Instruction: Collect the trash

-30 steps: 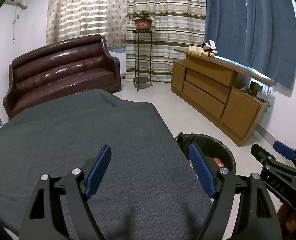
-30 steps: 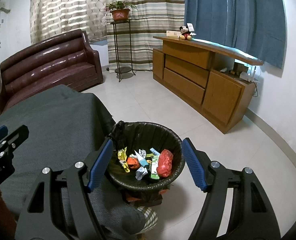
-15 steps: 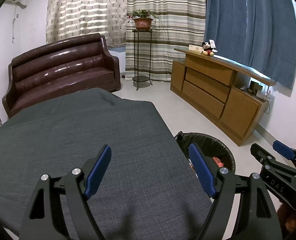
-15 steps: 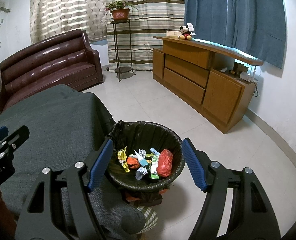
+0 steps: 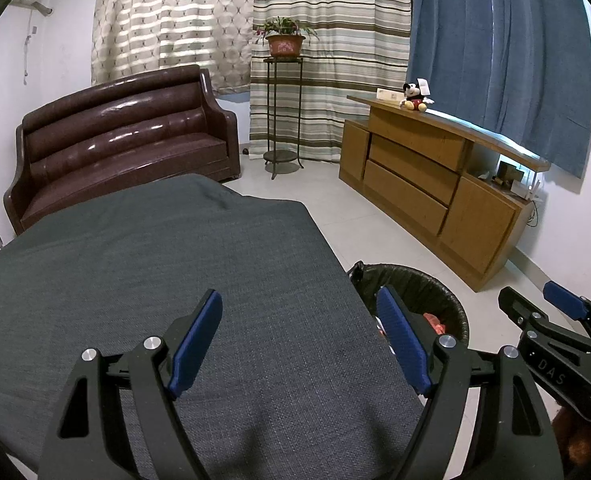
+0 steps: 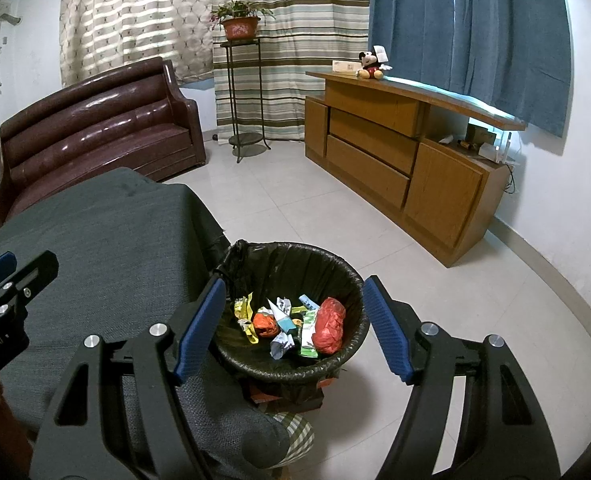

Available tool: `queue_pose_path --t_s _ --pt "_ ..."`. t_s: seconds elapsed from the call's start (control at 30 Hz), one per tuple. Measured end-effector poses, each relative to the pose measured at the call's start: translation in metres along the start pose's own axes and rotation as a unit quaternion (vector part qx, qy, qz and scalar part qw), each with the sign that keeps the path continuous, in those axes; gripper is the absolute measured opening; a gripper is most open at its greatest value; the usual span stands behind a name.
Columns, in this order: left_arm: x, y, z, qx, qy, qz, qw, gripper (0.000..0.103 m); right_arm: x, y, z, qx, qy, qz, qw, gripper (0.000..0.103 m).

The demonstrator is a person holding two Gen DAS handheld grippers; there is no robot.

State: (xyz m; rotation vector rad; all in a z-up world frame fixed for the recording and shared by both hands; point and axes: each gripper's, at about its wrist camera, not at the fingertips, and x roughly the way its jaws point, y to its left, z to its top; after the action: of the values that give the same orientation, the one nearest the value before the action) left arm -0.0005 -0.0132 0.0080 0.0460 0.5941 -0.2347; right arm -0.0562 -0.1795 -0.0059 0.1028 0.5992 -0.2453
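Observation:
A black-lined trash bin (image 6: pixel 347 272) stands on the floor beside the table's right edge and holds several crumpled wrappers, among them a red one (image 6: pixel 329 326). My right gripper (image 6: pixel 293 326) hovers above the bin, open, with nothing between its blue pads. My left gripper (image 5: pixel 297 344) hangs open over the grey cloth of the table (image 5: pixel 143 272), also holding nothing. The bin's rim (image 5: pixel 419 276) shows at the right in the left wrist view, partly hidden by a finger. No trash shows on the cloth.
A brown leather sofa (image 5: pixel 123 140) stands behind the table. A tall plant stand (image 5: pixel 281 112) with a potted plant is by the curtains. A wooden sideboard (image 6: pixel 395 160) with a plush toy runs along the right wall. Pale tiled floor (image 6: pixel 295 204) lies between them.

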Motion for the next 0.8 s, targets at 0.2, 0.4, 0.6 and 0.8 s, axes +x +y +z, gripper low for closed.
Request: queue_pose_path --t_s 0.2,0.4,0.6,0.8 --pt "-0.0002 -0.0007 0.0006 0.0 0.0 0.0 1.0 0.077 0.0018 -0.0002 0.001 0.0 0.0 0.0 1.0 0.07" --pt "-0.0002 -0.0006 0.0012 -0.001 0.0 0.0 1.0 0.077 0.0019 0.0 0.0013 0.0 0.0 0.0 1.0 0.07" --pt "-0.0002 -0.0016 0.001 0.001 0.0 0.0 1.0 0.077 -0.0013 0.0014 0.0004 -0.001 0.0 0.0 1.0 0.07" --pt "-0.001 -0.0039 -0.001 0.001 -0.001 0.0 1.0 0.077 0.0015 0.001 0.0019 -0.001 0.0 -0.001 1.0 0.07"
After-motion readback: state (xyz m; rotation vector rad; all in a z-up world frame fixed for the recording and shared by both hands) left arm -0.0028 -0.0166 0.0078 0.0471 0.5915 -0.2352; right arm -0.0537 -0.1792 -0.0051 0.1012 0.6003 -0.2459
